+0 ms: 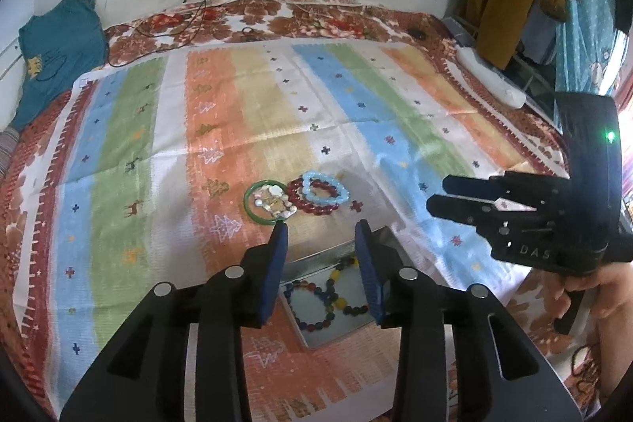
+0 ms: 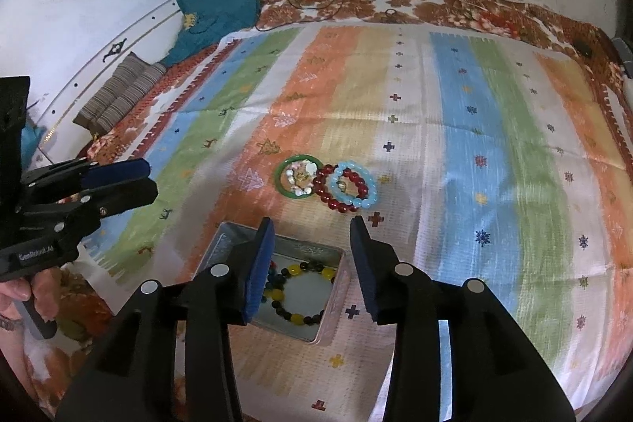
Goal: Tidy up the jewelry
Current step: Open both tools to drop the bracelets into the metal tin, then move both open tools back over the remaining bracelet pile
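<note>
I've got the bed [image 2: 494,2] w/ a striped cloth [image 2: 455,113] spread over it, everything sits on that. Largest task item is the metal tin [image 2: 336,299], open, near edge of cloth, right under both tools. One multicolor bead bracelet [image 2: 300,315] (yellow, dark, some blue/red beads) already lies inside the tin, so I judge approx one piece sorted.

Left to do, as far as I see: three or four pieces just beyond the tin on the cloth, touching each other in a row. Green bangle [image 2: 281,180] on the left, w/ a pale shell/pearl bracelet [image 2: 300,176] lying inside its ring. Beside it a dark red bead bracelet [image 2: 336,200], and a light blue bead bracelet [image 2: 354,184] overlapping the red one. None in the tin yet.

Left tool [image 1: 321,230]: released, jaws apart, nothing between them, hovering over the tin, tips pointing toward the bangle. Right tool [image 2: 312,224]: also released, empty, above the tin's far side; from the left cam it looks near-closed side-on, but own cam shows clear gap.

My est: early-to-mid, approx a quarter done. Next pick prob the bangle or blue bracelet.
</note>
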The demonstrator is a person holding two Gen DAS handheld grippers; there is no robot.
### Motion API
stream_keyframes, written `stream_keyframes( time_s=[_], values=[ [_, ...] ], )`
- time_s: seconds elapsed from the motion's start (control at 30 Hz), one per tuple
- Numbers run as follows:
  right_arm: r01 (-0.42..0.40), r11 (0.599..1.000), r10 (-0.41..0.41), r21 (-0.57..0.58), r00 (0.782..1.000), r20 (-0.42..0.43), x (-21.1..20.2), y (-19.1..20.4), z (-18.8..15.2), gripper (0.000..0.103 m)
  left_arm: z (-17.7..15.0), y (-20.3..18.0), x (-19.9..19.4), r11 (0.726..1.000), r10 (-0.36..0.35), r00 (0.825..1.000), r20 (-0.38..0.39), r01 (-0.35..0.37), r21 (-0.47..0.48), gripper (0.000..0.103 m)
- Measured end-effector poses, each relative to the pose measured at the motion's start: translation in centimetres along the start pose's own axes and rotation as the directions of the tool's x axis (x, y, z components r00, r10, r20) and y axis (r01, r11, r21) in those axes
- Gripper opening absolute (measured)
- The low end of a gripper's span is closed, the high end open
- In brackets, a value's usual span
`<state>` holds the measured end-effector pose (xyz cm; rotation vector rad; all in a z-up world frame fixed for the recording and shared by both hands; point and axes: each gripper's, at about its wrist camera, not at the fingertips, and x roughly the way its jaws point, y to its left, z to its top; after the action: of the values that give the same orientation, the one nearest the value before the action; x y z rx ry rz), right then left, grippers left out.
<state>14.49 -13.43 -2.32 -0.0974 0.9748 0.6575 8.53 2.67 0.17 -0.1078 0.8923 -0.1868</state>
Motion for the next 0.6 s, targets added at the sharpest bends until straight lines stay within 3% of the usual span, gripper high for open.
stream_keyframes(
  time_s=[0.6],
  values=[
    [0.039, 0.999, -0.038, 0.023, 0.998, -0.045, 2.3, -1.0, 1.8, 0.054, 1.0, 0.1, 3.4, 0.996, 0.064, 0.995, -0.077, -0.060, 0.062, 0.045]
  ],
)
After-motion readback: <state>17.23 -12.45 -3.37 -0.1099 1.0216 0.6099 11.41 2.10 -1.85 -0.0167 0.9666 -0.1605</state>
